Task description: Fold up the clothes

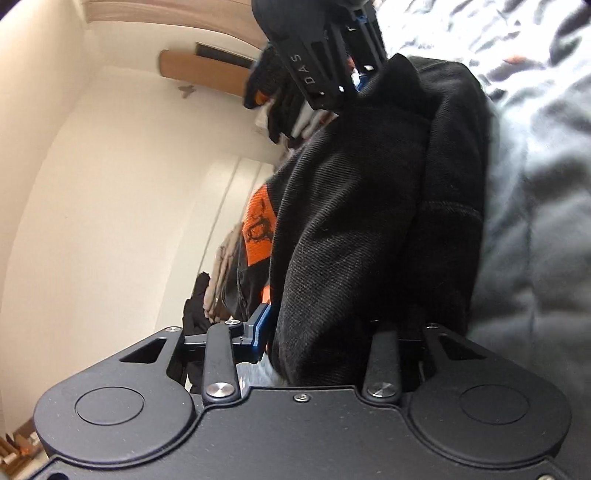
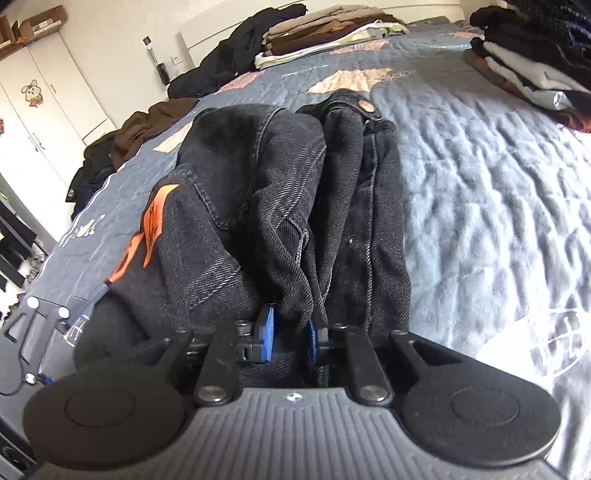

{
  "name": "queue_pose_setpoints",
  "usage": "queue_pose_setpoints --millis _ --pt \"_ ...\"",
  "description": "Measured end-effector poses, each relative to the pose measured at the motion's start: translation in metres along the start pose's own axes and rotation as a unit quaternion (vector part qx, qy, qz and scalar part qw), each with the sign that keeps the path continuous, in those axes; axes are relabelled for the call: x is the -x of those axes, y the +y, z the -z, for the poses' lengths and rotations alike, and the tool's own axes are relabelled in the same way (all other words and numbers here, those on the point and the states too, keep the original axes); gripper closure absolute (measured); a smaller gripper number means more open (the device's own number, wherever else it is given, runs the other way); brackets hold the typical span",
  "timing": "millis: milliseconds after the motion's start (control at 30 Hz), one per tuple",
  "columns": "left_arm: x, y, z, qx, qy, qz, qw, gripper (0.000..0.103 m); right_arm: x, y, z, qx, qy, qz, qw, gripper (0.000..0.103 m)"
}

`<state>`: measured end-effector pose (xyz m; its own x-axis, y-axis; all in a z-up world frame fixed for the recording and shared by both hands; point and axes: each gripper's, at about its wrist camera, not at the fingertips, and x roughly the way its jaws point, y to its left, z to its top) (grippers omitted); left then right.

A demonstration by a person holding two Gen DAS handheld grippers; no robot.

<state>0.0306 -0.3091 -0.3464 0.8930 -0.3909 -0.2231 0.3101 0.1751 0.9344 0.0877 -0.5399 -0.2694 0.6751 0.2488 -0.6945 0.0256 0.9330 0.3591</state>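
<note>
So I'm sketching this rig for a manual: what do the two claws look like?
Both are matte black, with two round discs at the base, silver screws and blue finger pads. The right claw has a ribbed grey base; the left claw has a smooth one. White "DAS" lettering marks the right one.

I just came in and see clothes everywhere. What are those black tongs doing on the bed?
A person is folding black jeans on the quilted bed. The right tongs are shut on a fold of denim; the left tongs grip the jeans too. Folded stacks already sit further back.
</note>
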Motion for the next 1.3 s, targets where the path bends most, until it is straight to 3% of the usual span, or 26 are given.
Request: queue_pose_setpoints --millis 267,400,433,533,633,733,900,1033,1133,1233,1300 --pt "-0.016 -0.015 0.003 -0.007 -0.011 -0.02 0.9997 0.061 0.003 -0.018 -0.011 -0.046 0.008 -0.044 0.998 0.084" --pt "-0.008 -0.017 0.007 -0.002 -0.008 -0.02 0.9998 0.06 0.015 -0.014 -0.036 -0.047 -0.014 -0.059 0.997 0.079" --pt "-0.007 -0.017 0.008 0.0 -0.007 -0.019 0.9998 0.059 0.014 -0.012 -0.048 -0.047 -0.016 -0.066 0.997 0.071" --pt "-0.003 -0.015 0.01 0.007 -0.004 -0.015 0.9999 0.057 0.009 -0.007 -0.084 -0.048 -0.021 -0.083 0.995 0.03" --pt "0.001 -0.013 0.012 0.012 -0.002 -0.013 0.9998 0.055 -0.013 -0.007 -0.114 -0.048 -0.013 -0.072 0.996 0.018" --pt "0.001 -0.01 0.011 0.018 -0.003 -0.008 0.9998 0.054 -0.035 -0.006 -0.143 -0.047 -0.004 -0.06 0.997 0.015" --pt "-0.006 0.002 0.014 0.027 -0.003 -0.002 0.9996 0.053 -0.068 -0.007 -0.158 -0.03 0.023 -0.044 0.998 0.011" --pt "-0.012 0.011 0.016 0.035 -0.003 0.002 0.9994 0.053 -0.097 0.003 -0.155 -0.003 0.064 -0.044 0.997 0.006" --pt "-0.017 0.019 0.018 0.041 -0.003 0.005 0.9992 0.053 -0.109 0.009 -0.152 -0.004 0.067 -0.068 0.995 0.0" --pt "-0.018 0.022 0.018 0.044 -0.002 0.007 0.999 0.053 -0.119 0.011 -0.148 -0.019 0.072 -0.088 0.993 0.0" --pt "-0.018 0.022 0.017 0.046 -0.001 0.007 0.9989 0.053 -0.121 0.011 -0.147 -0.032 0.07 -0.077 0.994 0.005"
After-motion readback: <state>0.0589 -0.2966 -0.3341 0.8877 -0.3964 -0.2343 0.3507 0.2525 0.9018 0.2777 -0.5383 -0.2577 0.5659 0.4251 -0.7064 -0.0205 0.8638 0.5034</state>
